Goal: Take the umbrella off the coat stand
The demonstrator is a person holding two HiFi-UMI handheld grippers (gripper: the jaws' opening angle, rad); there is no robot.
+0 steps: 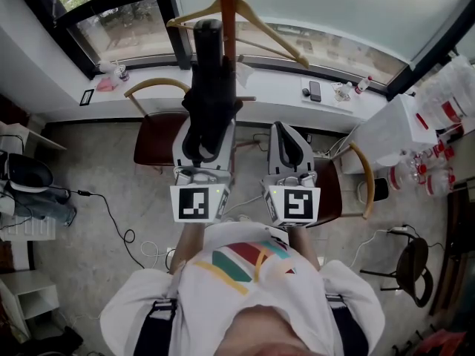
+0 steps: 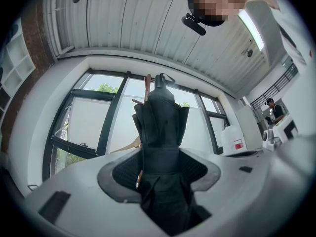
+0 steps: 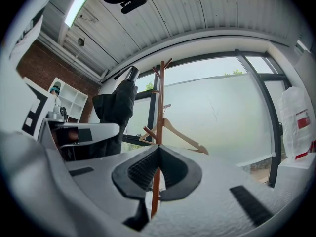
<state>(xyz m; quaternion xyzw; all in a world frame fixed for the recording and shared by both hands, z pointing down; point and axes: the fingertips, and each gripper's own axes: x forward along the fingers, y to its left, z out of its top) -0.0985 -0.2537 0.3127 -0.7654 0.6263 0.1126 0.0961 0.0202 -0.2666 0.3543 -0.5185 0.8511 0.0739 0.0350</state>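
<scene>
One folded black umbrella (image 2: 162, 127) is standing upright in the left gripper (image 2: 160, 169), whose jaws are clamping its middle, close by the single coat stand (image 3: 160, 98) (one wooden hanger (image 3: 180, 135) is hanging there). The right gripper (image 3: 158, 154) is facing the pole with its jaws pinched together, seemingly empty. The left jaws are hiding the umbrella's lower end.

I see a black umbrella (image 1: 210, 87) beside the red-brown coat stand (image 1: 227, 6), and a pale wooden hanger (image 1: 274, 34) on it.
</scene>
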